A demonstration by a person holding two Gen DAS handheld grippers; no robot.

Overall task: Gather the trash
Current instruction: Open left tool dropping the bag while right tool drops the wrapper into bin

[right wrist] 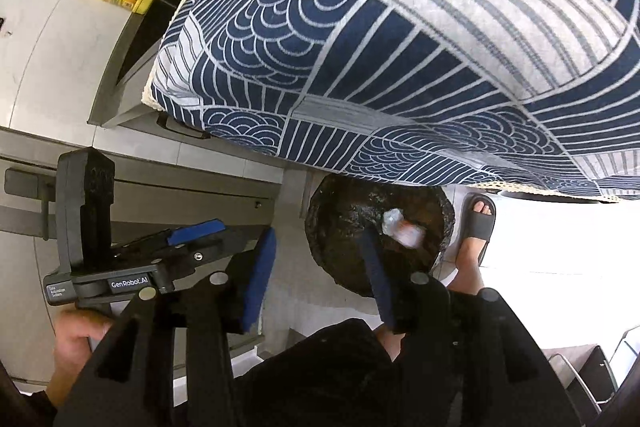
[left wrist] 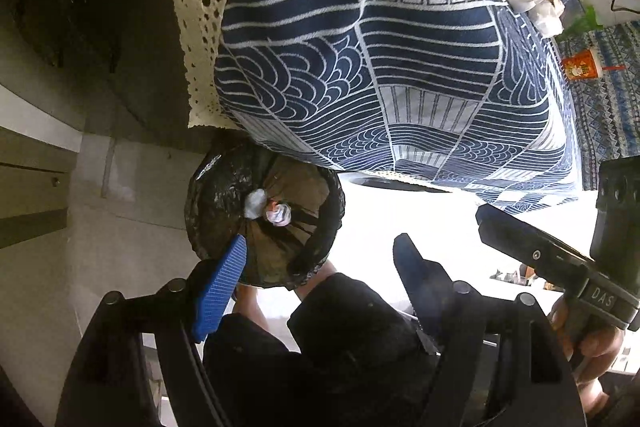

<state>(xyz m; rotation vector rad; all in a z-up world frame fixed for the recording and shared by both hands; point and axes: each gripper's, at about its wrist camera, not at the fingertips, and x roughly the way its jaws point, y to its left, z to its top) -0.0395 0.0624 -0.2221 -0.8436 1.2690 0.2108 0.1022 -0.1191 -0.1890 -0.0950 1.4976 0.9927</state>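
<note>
Bin (left wrist: 224, 203) rim part-hidden under tablecloth (left wrist: 360, 47); crumpled trash (left wrist: 276, 213) unidentifiable.

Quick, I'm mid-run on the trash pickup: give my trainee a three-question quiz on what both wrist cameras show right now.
1. True or false: the left gripper holds a piece of trash.
2. What lies inside the black-lined bin? A) a banana peel B) crumpled pale wrappers C) nothing
3. What hangs just above the bin?

Key:
1. False; both grippers, the right gripper too, have nothing between their jaws.
2. B
3. The edge of the blue-and-white patterned tablecloth.
</note>
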